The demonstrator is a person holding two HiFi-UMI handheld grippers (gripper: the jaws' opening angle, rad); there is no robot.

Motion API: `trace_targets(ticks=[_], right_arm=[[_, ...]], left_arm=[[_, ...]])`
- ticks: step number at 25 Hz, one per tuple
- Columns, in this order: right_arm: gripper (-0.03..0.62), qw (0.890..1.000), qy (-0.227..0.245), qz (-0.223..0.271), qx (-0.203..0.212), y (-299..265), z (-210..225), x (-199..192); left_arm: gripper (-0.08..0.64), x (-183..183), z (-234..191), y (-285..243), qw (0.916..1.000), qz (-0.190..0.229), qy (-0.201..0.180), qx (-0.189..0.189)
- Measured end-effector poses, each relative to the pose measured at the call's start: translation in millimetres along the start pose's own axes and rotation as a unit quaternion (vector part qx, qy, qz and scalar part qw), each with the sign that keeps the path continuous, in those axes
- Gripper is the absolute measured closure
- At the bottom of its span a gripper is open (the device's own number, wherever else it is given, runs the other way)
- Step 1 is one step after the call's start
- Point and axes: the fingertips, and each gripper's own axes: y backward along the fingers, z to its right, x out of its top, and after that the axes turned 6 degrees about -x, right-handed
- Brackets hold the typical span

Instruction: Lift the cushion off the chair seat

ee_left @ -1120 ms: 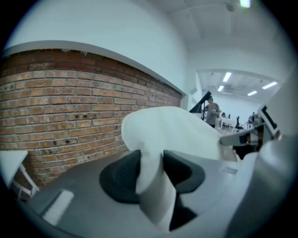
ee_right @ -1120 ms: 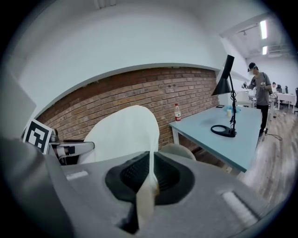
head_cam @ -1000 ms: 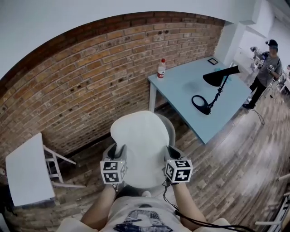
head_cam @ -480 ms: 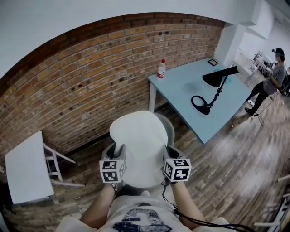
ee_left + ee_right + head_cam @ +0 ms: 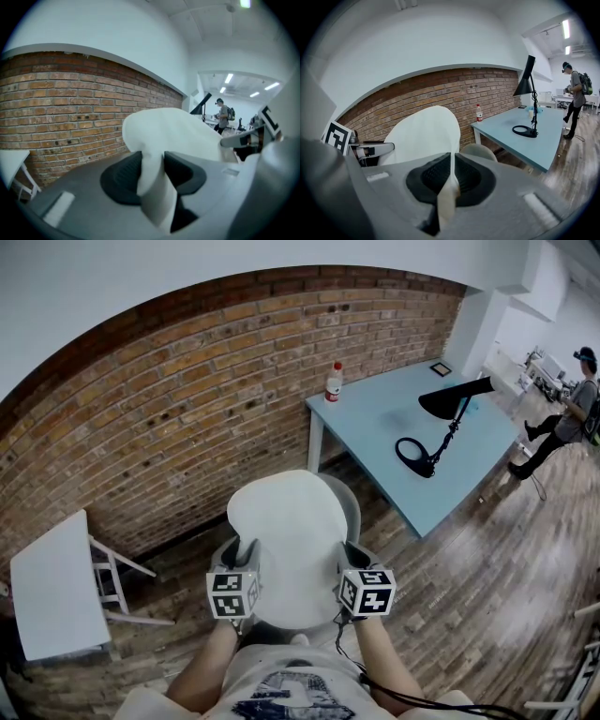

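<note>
A white round cushion [image 5: 292, 540] hangs in the air between my two grippers, over a grey chair [image 5: 349, 504] whose back shows past its far right edge. My left gripper [image 5: 249, 554] is shut on the cushion's left edge; a thick fold of cushion [image 5: 152, 187] is pinched between its dark pads. At the right edge my right gripper [image 5: 351, 554] is shut on the cushion [image 5: 436, 136], a thin edge squeezed flat between its pads. The chair's seat is hidden under the cushion.
A light blue table [image 5: 422, 423] stands at the right with a black desk lamp [image 5: 441, 418] and a bottle [image 5: 333, 382]. A white side table [image 5: 52, 592] is at the left. A brick wall [image 5: 169, 409] runs behind. A person [image 5: 572, 413] walks at the far right.
The grippers and the cushion have stayed where they were. The person at the far right has walked further right, toward the frame's edge.
</note>
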Motion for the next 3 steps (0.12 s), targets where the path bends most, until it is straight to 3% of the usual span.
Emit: trace_targets(ticks=[3], right_arm=[[0.571, 1.000, 0.000, -0.001, 0.000, 0.6, 3.7, 0.1]], left_arm=[[0.408, 1.0, 2.8, -2.2, 1.0000, -0.001, -0.001, 0.000]])
